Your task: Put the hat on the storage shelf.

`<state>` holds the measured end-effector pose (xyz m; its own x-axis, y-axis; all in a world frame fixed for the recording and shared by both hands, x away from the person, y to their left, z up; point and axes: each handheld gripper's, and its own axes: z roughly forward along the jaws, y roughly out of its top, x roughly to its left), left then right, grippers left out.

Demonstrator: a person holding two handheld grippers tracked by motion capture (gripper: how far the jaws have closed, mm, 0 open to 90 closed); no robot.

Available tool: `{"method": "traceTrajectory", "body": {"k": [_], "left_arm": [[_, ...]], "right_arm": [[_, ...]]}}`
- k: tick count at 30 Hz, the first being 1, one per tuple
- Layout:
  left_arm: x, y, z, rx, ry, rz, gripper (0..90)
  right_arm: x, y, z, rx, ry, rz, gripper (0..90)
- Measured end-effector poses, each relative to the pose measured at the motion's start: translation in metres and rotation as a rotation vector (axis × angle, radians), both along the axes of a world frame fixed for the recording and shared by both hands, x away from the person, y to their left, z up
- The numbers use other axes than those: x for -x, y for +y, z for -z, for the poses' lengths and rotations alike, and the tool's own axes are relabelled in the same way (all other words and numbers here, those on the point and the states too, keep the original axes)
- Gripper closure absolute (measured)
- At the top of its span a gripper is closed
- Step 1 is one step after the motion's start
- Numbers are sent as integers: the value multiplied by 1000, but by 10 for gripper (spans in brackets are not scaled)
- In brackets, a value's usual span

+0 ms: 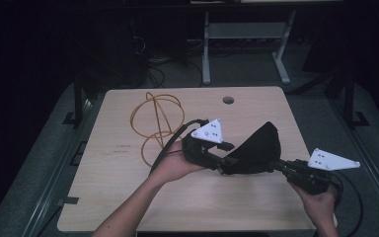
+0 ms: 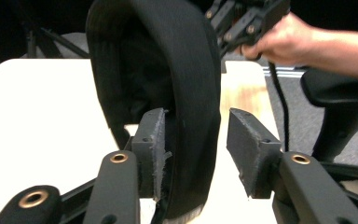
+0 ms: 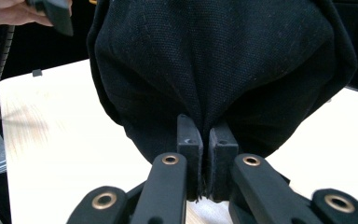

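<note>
Left tool (image 2: 193, 154): jaws stand partly apart around the rim band of a black cloth cap (image 2: 168, 93); one pad lies against the band, the other stands clear of it, so nothing is clamped.
Left hand (image 1: 175, 165): forearm enters from the bottom edge of the high view and angles up and to the right; the hand wraps the tool's body, which points right toward the cap.
Right tool (image 3: 207, 154): jaws pressed together on a pinched fold of the cap's cloth.
Right hand (image 1: 321, 202): comes in at the lower right corner of the high view, gripping the tool's body from below; the tool points left toward the cap.
Black cloth cap: held up between the two tools, over the right half of the bench (image 1: 128, 197).
Yellow cord (image 1: 155, 121): lies in loose loops on the bench, behind the left hand.
</note>
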<state>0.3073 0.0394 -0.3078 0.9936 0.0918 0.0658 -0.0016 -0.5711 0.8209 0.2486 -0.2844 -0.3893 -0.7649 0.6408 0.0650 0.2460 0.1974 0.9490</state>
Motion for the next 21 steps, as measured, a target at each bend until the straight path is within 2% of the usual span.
{"method": "traceTrajectory", "body": {"k": [4, 13, 21], "left_arm": [[3, 8, 1, -12, -11, -10, 529], [9, 27, 5, -26, -6, -33, 504], [16, 46, 13, -45, -8, -49, 503]], "right_arm": [[-1, -3, -3, 12, 9, 0, 862], [-3, -7, -7, 22, 21, 5, 862], [-7, -6, -16, 37, 15, 8, 862]]}}
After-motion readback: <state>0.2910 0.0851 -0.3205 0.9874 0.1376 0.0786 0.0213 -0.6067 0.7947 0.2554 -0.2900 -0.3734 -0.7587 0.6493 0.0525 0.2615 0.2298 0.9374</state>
